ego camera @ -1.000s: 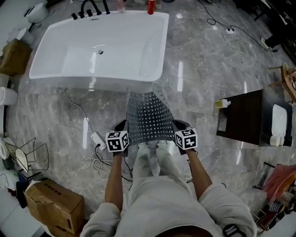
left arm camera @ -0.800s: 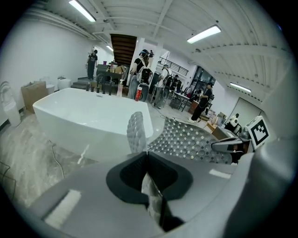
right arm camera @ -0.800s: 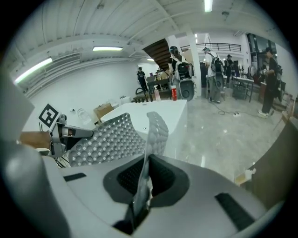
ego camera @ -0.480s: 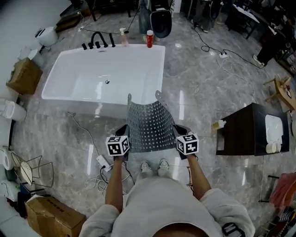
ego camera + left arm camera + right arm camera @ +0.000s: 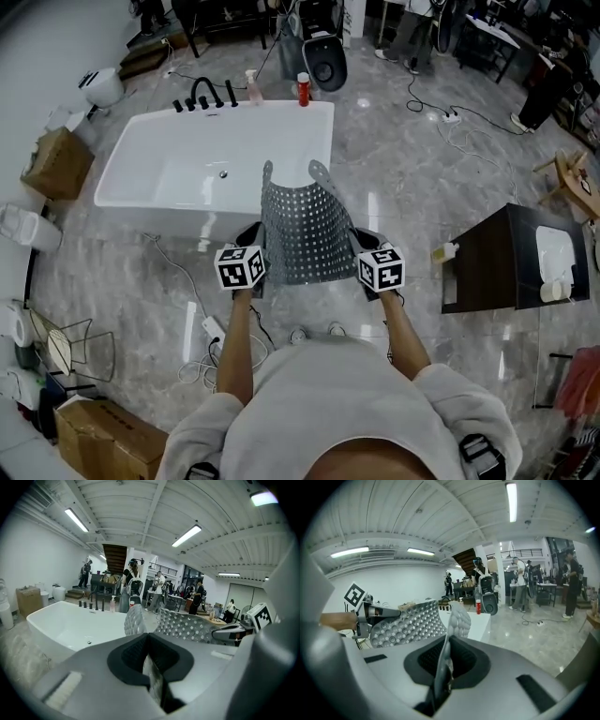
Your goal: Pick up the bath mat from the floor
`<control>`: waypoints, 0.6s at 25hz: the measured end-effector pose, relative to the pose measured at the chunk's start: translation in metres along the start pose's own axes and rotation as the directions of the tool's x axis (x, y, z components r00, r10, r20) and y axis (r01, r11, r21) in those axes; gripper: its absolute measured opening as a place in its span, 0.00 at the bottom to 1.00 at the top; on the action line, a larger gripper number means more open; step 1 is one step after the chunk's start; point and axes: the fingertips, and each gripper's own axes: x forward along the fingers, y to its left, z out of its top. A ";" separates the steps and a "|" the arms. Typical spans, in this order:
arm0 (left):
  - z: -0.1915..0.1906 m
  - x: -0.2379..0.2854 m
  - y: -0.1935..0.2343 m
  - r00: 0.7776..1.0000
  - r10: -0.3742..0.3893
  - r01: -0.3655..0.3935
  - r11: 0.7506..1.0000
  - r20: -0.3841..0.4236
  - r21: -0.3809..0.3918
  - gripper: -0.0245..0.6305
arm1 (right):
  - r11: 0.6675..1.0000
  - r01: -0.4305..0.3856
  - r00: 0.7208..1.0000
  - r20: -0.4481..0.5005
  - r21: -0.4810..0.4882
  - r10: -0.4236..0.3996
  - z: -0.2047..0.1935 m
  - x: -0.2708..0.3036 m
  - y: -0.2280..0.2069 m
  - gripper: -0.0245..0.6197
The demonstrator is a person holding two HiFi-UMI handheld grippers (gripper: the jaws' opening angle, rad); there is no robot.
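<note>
Left gripper (image 5: pixel 151 660) jaws pinched on edge of bath mat (image 5: pixel 187 626). The grey dotted mat runs right to the right gripper (image 5: pixel 234 632), and its far corners curl up. White bathtub (image 5: pixel 70 625) behind at left, black taps (image 5: pixel 96 603) and bottle (image 5: pixel 113 604) on its far rim. Cardboard box (image 5: pixel 28 599) at far left.

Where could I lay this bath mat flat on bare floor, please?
The widest bare floor lies between the bathtub and the dark cabinet, right of the bath mat. Left of the person it is crowded: a power strip, a wire rack and a cardboard box.
</note>
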 end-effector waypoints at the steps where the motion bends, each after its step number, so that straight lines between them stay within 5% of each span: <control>1: 0.001 0.000 -0.002 1.000 -0.003 0.003 1.000 0.003 0.002 0.06 | 1.000 -0.002 1.000 0.004 -0.003 0.002 0.003 -0.001 0.000 0.07; 15: -0.006 -0.002 -0.010 1.000 -0.015 0.015 1.000 -0.001 -0.002 0.06 | 1.000 0.000 1.000 0.025 0.018 -0.001 0.006 -0.008 -0.005 0.07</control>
